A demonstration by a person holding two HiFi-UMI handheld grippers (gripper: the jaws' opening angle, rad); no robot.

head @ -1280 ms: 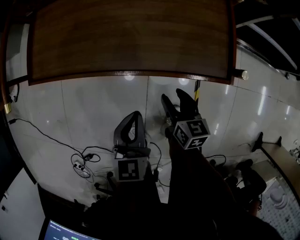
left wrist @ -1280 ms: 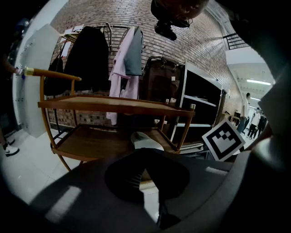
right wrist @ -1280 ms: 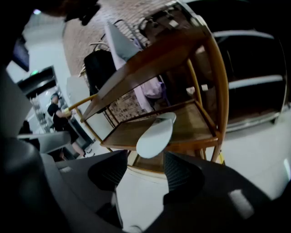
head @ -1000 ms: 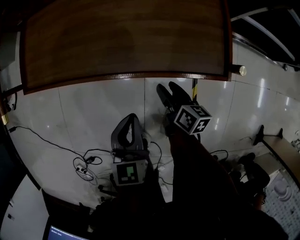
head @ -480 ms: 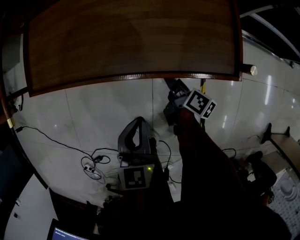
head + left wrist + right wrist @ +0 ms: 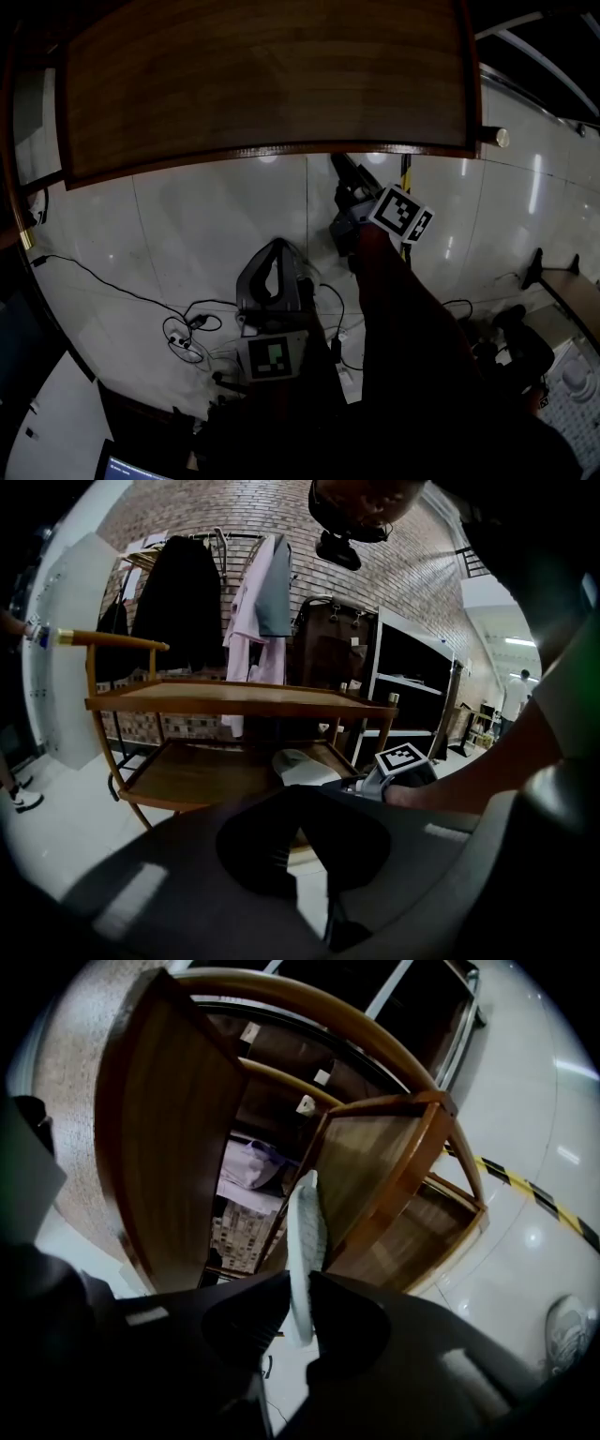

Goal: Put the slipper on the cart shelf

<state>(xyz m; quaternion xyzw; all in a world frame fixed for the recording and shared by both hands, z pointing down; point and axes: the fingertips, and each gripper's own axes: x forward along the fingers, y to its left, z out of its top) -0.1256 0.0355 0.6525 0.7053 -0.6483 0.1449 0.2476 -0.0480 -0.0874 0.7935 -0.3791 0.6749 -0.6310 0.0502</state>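
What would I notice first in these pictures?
A pale slipper, seen edge-on, is pinched in the right gripper, whose jaws have just been closing on it. Behind it stands a big wooden cart. In the left gripper view, the slipper is held at the right end of the cart's lower shelf.

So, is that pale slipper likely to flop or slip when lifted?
The pale grey slipper stands straight out from the right gripper, whose jaws have just closed on its thin edge, so it is probably stiffish and light. Its textured surface should resist slipping, though the pinch may let it pivot.
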